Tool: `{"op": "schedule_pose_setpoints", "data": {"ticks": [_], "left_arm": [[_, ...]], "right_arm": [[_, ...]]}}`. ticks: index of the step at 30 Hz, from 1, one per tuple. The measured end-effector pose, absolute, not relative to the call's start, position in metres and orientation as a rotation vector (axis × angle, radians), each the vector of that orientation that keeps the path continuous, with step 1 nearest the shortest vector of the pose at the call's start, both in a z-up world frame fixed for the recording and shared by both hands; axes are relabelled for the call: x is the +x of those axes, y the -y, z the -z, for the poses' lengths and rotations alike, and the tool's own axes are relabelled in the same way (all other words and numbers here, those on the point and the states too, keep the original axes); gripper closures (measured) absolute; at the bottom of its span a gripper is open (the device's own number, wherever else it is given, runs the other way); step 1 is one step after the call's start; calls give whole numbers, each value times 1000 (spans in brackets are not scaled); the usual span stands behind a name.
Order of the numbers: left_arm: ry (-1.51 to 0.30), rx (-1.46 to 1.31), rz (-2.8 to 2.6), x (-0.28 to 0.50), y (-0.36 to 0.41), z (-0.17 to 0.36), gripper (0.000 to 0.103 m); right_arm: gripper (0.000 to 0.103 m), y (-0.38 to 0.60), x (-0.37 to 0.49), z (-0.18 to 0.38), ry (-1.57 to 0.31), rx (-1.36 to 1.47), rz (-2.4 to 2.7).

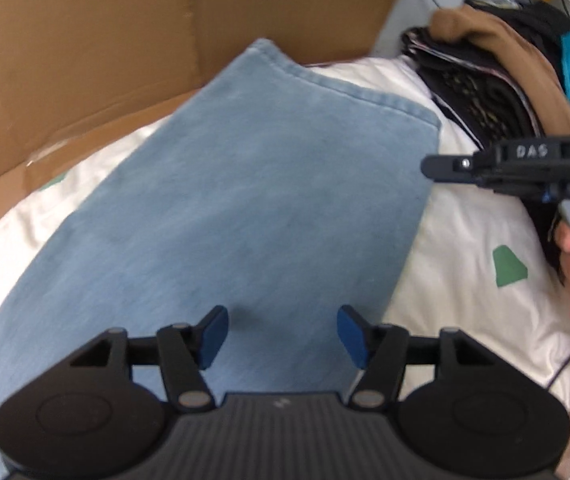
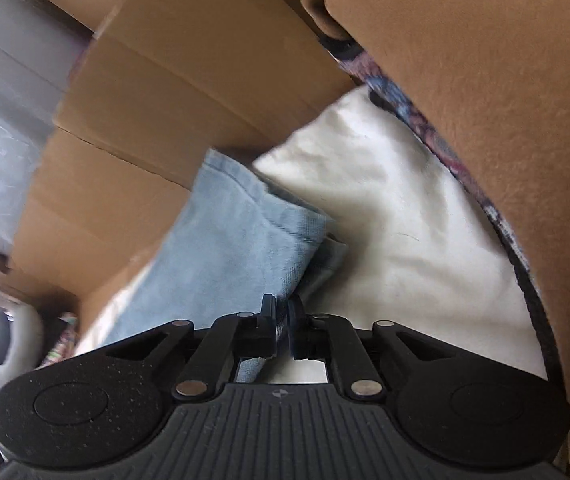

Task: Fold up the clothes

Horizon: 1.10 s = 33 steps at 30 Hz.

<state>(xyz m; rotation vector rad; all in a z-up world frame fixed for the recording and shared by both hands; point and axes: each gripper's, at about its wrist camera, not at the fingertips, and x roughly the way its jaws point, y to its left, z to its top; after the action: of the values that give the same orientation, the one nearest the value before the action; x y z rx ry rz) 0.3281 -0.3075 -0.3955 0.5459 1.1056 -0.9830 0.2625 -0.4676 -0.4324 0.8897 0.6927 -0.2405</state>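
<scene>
- Here, your left gripper point(image 1: 283, 334) hung over the faded light-blue denim garment point(image 1: 245, 184), its blue pads spread apart with nothing between them.
- Your right gripper point(image 2: 281, 330) was clenched on an edge of that denim, the fabric pinched between its pads.
- The denim lay flat on a white padded cover point(image 1: 481, 208), its hemmed end against the brown cardboard box point(image 1: 85, 40).
- A tan fleece garment point(image 2: 485, 100) topped a heap of clothes beside it.

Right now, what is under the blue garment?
The blue garment lies on a white sheet with a green mark, cardboard behind. What the sheet covers, and anything directly beneath the garment, is hidden.
</scene>
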Motion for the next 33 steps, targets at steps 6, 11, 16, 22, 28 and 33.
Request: {"op": "schedule_pose_setpoints", "data": {"ticks": [6, 11, 16, 22, 28, 33], "left_arm": [[-1049, 595, 1019, 307, 337, 401, 32], [-1017, 622, 1038, 296, 357, 404, 23], [-949, 637, 1006, 287, 373, 412, 20], [-860, 710, 972, 276, 376, 418, 21], [-810, 787, 1016, 284, 367, 395, 25], [-799, 747, 1033, 291, 358, 374, 43]], "right_arm": [[85, 462, 246, 424, -681, 857, 224], [80, 459, 227, 419, -693, 819, 228], [79, 457, 209, 420, -700, 815, 237], [79, 453, 205, 429, -726, 804, 253], [79, 454, 214, 437, -726, 813, 248], [79, 457, 231, 433, -707, 804, 233]]}}
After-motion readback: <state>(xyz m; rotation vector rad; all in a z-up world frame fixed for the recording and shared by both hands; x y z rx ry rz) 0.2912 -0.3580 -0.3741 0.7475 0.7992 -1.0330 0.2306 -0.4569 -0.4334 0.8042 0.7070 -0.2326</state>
